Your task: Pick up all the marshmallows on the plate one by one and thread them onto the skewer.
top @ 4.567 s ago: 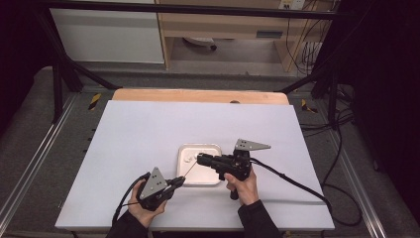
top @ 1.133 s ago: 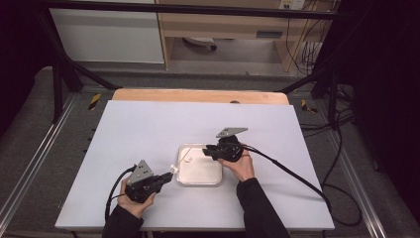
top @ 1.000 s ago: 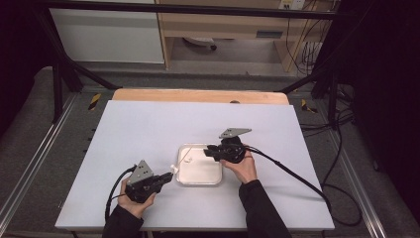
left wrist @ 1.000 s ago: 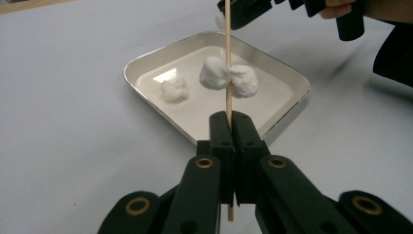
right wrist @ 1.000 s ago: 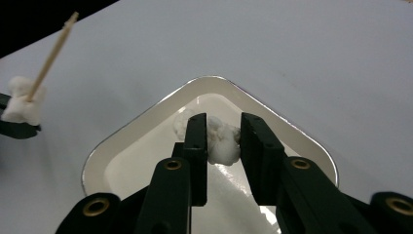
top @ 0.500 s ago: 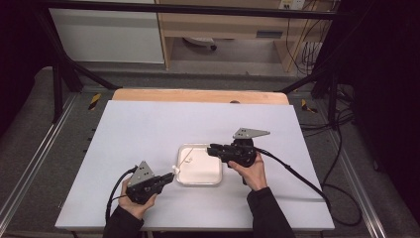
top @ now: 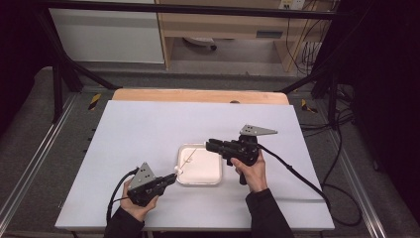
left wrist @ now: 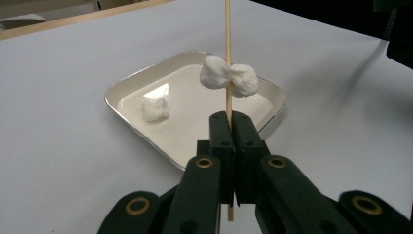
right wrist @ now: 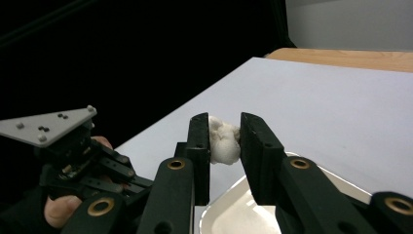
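Left gripper (left wrist: 229, 122): my jaws are clamped on the wooden skewer (left wrist: 227, 29), low centre of the frame.
Skewer: upright, two marshmallows (left wrist: 229, 78) threaded on it.
Right gripper (right wrist: 224, 141): my jaws pinch one marshmallow piece (right wrist: 223, 141), mid-frame above the tray (top: 218, 176).
Tray: one loose marshmallow (left wrist: 156, 108) lies inside.

White marshmallows (left wrist: 229, 80) sit on a pale wooden skewer (left wrist: 227, 29); the tray (left wrist: 122, 92) is white with a silvery rim, the bench (top: 148, 129) plain white, both grippers' jaws black.
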`<action>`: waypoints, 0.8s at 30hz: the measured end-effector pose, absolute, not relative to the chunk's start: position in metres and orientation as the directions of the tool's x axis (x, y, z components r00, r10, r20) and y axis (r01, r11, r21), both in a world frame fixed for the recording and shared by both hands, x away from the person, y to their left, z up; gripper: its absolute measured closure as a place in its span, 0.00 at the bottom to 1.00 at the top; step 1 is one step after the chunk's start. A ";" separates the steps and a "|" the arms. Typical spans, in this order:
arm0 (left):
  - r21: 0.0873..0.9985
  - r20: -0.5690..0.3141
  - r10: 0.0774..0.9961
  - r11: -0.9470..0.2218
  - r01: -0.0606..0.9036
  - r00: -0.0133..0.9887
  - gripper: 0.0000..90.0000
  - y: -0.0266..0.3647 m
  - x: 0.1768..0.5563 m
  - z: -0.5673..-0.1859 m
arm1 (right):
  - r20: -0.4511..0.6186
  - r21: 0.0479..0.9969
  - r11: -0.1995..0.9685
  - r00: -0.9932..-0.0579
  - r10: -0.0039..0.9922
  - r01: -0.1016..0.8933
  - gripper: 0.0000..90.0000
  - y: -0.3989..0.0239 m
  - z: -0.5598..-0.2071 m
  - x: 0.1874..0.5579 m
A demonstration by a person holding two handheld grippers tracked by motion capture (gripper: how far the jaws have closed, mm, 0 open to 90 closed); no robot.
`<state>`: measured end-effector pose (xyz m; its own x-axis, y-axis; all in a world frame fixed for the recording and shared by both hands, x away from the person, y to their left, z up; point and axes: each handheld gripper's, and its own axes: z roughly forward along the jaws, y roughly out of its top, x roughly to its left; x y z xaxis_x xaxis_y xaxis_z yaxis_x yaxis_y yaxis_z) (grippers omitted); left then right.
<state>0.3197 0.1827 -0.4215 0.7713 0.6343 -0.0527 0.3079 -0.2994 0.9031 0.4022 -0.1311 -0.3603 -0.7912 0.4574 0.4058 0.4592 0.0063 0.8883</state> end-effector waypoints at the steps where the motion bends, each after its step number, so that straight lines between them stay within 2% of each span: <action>1: 0.904 -0.051 0.630 -0.301 0.304 0.775 0.99 0.182 0.319 -0.421 | 0.412 0.887 0.001 -0.791 0.452 0.462 0.83 -0.131 -0.360 0.402; 24: 0.911 -0.039 0.625 -0.299 0.285 0.780 0.99 0.182 0.317 -0.420 | 0.483 0.856 -0.029 -0.781 0.396 0.515 0.84 -0.115 -0.370 0.409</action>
